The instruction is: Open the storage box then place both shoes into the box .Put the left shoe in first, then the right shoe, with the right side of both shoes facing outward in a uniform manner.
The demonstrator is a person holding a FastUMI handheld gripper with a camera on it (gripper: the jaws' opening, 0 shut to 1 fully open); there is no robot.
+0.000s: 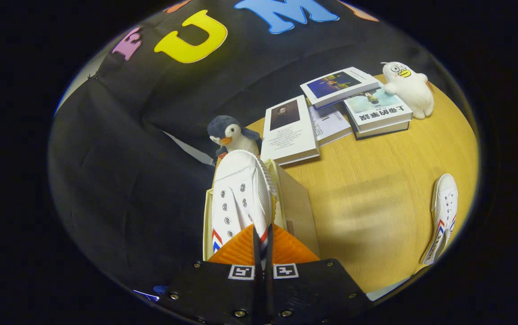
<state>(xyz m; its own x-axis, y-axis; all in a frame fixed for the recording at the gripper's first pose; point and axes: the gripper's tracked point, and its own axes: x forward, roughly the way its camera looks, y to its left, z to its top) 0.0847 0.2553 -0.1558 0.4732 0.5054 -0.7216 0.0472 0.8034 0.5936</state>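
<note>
A white canvas shoe hung pinched at its heel end between the nearly closed fingers of the hand-held gripper, both fingers pressing on it, its toe stretching straight away along the line of the fingers. Directly beneath it sat the open storage box, a pale carton at the near corner of the round wooden table, its long side running the same way as the shoe. The shoe's long axis and the box's appeared nearly matched, so lowering rather than turning looked to be what the next move would call for. The laced upper faced toward the booth wall and the sole toward the table's middle. The second shoe lay on its own well off to the right, near the table's edge, apart from the box. A toy penguin stood just beyond the shoe's toe, with a spread of books and a white plush duck farther back.
</note>
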